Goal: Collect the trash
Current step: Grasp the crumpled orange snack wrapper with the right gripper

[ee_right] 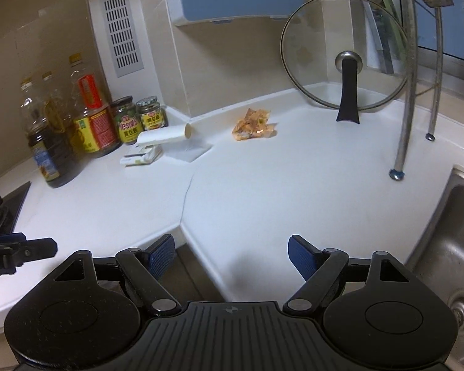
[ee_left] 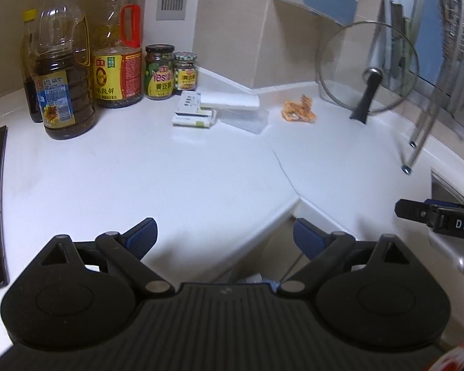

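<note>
Both grippers hang over the near edge of the white counter (ee_right: 263, 185), jaws wide, nothing btwn them. Left gripper (ee_left: 224, 235) sits by the counter's inner corner; right gripper (ee_right: 232, 258) is a bit more to the right, near the sink (ee_right: 448, 247).

Trash is one crumpled orange wrapper (ee_right: 253, 125). It lies far back on the counter, close to the back wall, w/ nothing touching it. From the right gripper it's straight ahead, just a bit right. From the left gripper it's ahead and off to the right (ee_left: 299, 109). So I think the right one has the easier reach.

Wrapper looks a little longer left-to-right, so a grip from front to back could pinch it best.

Lots of bare counter lies btwn grippers and wrapper. Watch out for the glass lid (ee_right: 345, 52) leaning on the wall to the right, the rack legs (ee_right: 403, 108), and the paper roll (ee_right: 165, 136) and jars (ee_right: 139, 117) to the left.
</note>
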`<state>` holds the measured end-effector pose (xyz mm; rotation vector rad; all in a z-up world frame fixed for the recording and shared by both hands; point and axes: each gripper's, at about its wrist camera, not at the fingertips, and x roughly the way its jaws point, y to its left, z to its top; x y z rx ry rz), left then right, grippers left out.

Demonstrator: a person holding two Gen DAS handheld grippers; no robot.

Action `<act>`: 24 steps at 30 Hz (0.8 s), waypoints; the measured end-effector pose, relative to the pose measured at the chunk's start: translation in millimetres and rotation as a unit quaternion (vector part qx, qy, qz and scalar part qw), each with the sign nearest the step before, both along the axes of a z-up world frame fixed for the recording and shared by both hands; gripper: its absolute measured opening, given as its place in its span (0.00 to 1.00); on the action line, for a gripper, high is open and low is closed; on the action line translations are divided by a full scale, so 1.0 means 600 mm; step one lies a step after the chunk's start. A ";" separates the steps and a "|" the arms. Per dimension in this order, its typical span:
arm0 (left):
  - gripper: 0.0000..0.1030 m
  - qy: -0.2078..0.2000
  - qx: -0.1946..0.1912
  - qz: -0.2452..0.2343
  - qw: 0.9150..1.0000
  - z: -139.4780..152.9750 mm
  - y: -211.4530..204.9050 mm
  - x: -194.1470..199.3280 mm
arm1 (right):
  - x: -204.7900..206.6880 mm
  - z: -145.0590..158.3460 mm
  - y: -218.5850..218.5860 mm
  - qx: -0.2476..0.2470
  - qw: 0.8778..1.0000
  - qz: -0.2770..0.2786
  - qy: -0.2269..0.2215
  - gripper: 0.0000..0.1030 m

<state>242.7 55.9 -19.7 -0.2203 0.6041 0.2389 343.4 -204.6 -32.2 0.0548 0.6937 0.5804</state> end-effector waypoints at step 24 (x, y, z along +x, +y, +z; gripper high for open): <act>0.91 0.034 0.025 0.073 0.996 0.005 -0.007 0.269 | 0.425 -0.064 0.092 0.013 0.996 0.085 -0.008 0.78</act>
